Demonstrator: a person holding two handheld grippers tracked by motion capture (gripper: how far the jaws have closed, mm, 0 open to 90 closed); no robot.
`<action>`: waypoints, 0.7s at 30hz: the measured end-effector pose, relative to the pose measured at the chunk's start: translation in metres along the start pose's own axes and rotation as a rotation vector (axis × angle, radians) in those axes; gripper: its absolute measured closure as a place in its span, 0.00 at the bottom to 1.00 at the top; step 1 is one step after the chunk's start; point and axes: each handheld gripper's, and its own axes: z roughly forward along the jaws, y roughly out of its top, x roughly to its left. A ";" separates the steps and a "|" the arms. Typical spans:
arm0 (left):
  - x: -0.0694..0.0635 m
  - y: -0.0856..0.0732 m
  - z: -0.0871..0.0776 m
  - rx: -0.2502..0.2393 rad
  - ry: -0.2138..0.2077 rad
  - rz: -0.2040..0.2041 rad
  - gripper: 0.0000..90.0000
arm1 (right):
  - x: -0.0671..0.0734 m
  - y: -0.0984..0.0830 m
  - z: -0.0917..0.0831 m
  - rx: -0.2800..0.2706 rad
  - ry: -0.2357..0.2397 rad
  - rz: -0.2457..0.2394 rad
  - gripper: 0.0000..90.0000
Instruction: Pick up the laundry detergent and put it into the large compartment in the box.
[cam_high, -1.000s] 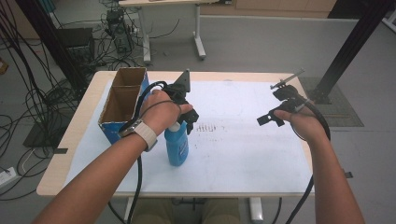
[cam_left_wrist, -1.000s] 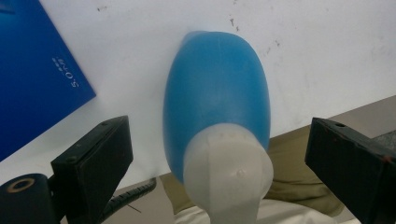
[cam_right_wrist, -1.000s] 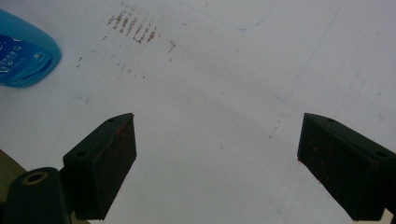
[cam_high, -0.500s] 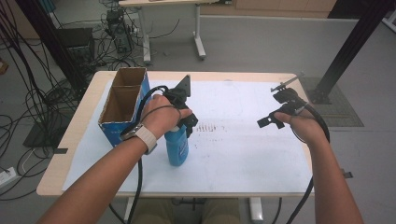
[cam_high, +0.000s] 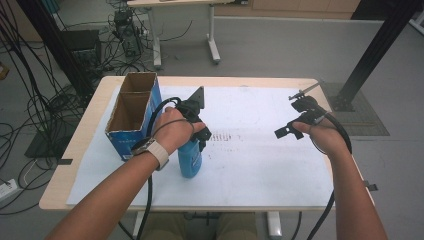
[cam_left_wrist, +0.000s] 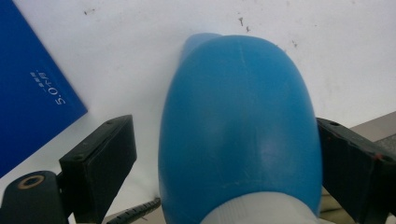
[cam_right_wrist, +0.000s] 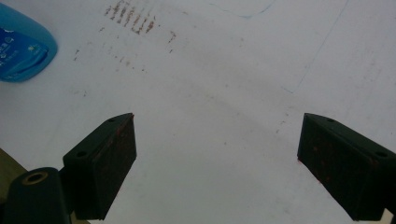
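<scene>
Nearest the camera in the high view, two forearms rise from the bottom edge. At centre left, the left gripper sits over the top of a blue plastic bottle, which stands upright on the white sheet covering the table. The left gripper view looks straight down the bottle: its rounded blue shoulder lies between the two black jaws, which have just been closing. The right-hand jaw sits at the bottle's side, while a sliver of white paper still shows beside the left-hand one, so I judge the grasp as in progress, not yet firm. The next move calls for squeezing until both pads bear on the bottle, then lifting it straight.

At centre right, the right gripper hangs above the sheet with its jaws spread wide and nothing between them; its own view shows bare paper and the bottle at upper left.

Farther back at upper left stands an open blue cardboard box, its printed side visible in the left gripper view.
</scene>
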 end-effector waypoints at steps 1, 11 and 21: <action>0.000 0.000 0.000 0.000 0.000 0.000 0.13 | 0.000 0.000 0.000 0.000 0.000 0.000 0.13; 0.000 -0.002 0.003 -0.016 -0.009 0.016 0.21 | -0.001 0.000 0.002 0.000 0.007 0.001 0.13; -0.003 -0.003 0.004 -0.029 0.000 0.032 0.40 | -0.002 -0.002 0.004 -0.001 0.010 0.000 0.13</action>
